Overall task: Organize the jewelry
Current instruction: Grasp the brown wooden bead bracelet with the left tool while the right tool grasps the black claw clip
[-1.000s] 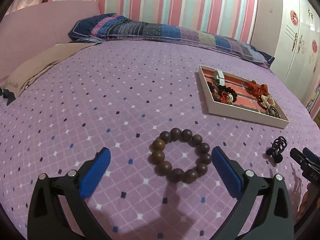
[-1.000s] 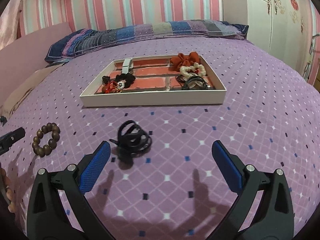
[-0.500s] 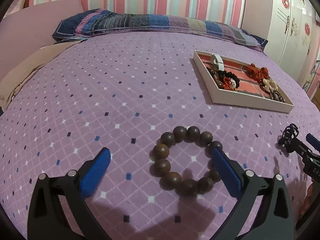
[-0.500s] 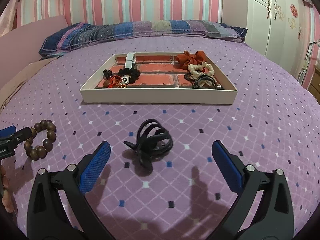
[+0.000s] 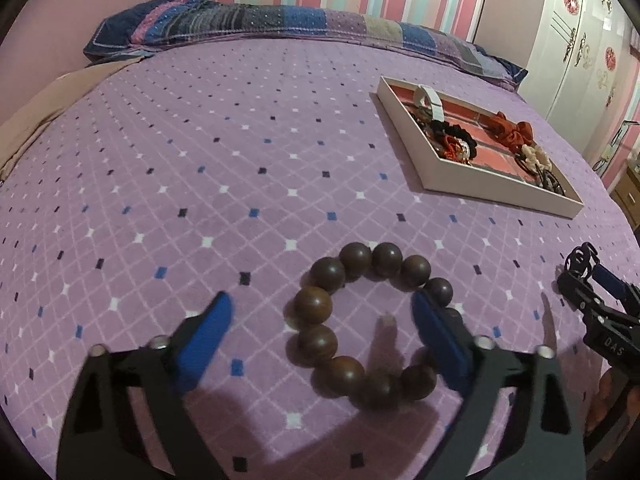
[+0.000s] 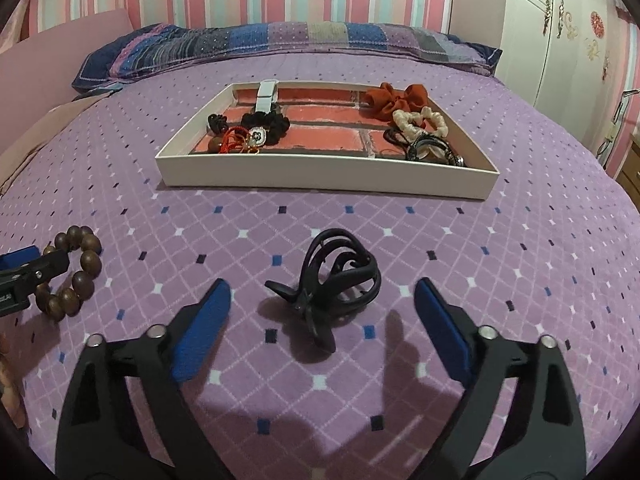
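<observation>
White tray (image 6: 320, 178) lies beyond hair claw (image 6: 340, 276), nothing between.

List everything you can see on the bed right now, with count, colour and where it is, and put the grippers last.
bead bracelet: one, dark brown, on the bedspread between the left gripper's fingers
claw clip: one, black, on the bedspread between the right gripper's fingers
tray: one, white with a red brick-pattern floor, farther up the bed
scrunchies: red, cream, black, in the tray
white band: one, at the tray's far wall
bedspread: purple with small diamonds
pillow: blue and purple patchwork, at the head
left gripper: black with blue pads, open, jaws have just been closing around the bracelet
right gripper: same, open, jaws have just been closing around the clip
</observation>
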